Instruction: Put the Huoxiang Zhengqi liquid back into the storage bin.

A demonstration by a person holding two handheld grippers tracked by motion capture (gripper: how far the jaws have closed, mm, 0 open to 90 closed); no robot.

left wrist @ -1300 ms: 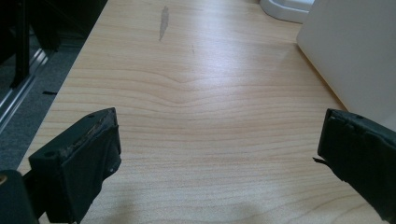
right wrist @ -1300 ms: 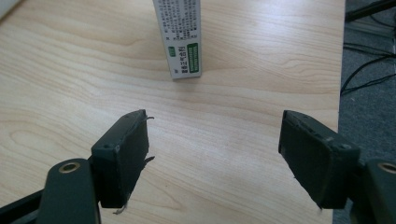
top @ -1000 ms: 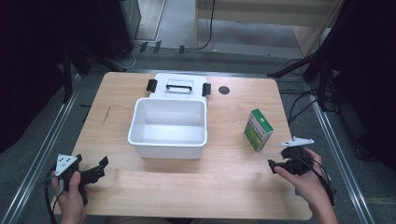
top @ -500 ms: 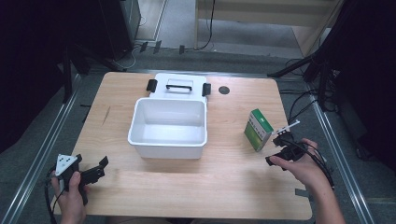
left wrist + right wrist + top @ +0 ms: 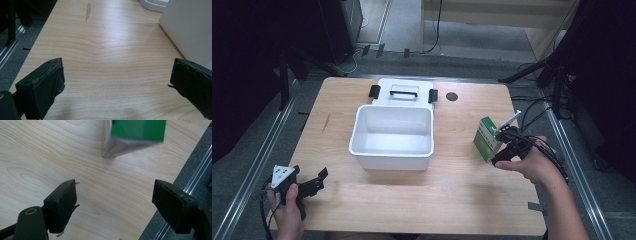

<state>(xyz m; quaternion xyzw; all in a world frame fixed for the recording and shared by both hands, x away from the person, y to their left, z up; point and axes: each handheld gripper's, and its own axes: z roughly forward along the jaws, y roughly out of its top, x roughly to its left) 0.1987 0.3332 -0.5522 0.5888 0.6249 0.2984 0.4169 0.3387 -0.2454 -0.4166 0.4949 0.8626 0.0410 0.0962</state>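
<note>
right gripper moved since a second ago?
Yes. In the high view the right gripper has travelled up the frame from the table's near right edge to the upright green-and-white carton, which stayed put. Its jaws have just been opening, with nothing between them.

Carton (image 5: 487,139) right of tub (image 5: 393,136); lid (image 5: 403,92) behind tub (touching).

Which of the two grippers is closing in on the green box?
The right gripper, at the table's right side: its open jaws sit right beside the green box. The left gripper rests near the front left corner, far from it.
</note>
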